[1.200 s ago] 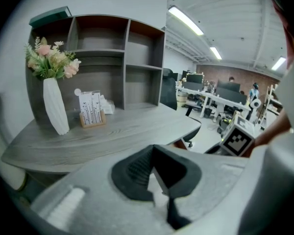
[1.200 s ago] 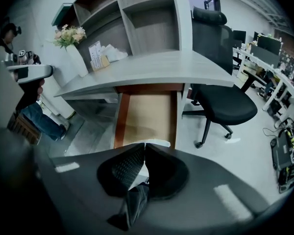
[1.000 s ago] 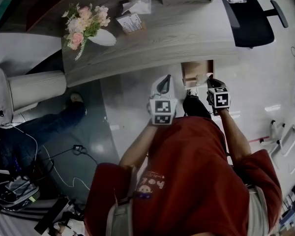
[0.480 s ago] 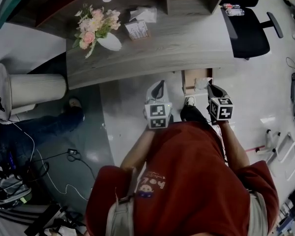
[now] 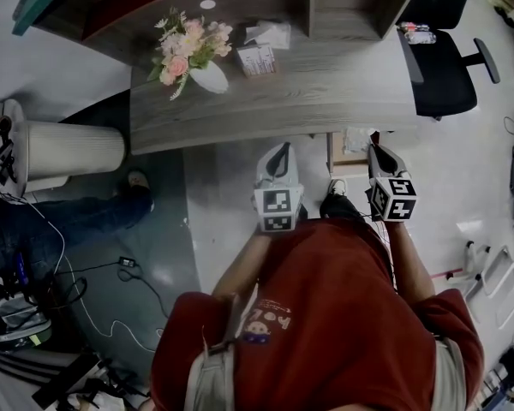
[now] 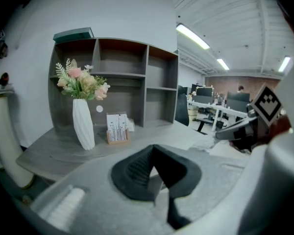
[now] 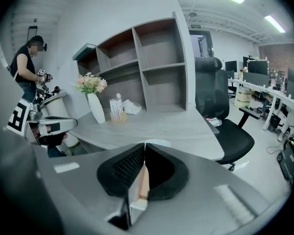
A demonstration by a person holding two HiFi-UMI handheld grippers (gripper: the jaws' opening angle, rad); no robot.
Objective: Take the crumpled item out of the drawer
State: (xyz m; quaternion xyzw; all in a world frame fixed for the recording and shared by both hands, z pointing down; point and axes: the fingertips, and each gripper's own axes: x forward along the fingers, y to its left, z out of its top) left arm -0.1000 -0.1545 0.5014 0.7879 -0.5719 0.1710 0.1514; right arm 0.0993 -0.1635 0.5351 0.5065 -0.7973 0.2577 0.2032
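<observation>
The right claw [image 7: 144, 146] is closed, and a pale sliver peeks out just past its tips. That sliver is the item [image 5: 357, 137], pinched at one edge. In the head view the item shows as a white lump at the claw's tip, right of centre and just under the desk [image 5: 325, 92] edge. It sits directly over the open drawer [image 5: 338, 152]. From that steep angle I can't be sure it has cleared the drawer's rim, though it looks lifted.

The step in hand is the carry-out, and the grip is the weak point. Only a corner of something light and crumpled sits between the pads, so a jerk could pull it free.
- Hold the pinch firm and don't ease the jaws until the item is well away from the drawer.
- Move straight up first, then back toward the body. That way the hanging part doesn't drag on the drawer's front wall or catch under the desk edge above it.
- Move smoothly, because a loose wad swings.

The left claw [image 6: 153, 148] is also closed, with nothing between its jaws. It hovers at mid-frame in the head view, to the left of the drawer and apart from it. It should stay out of the right claw's path, or be ready to push the drawer shut.
</observation>
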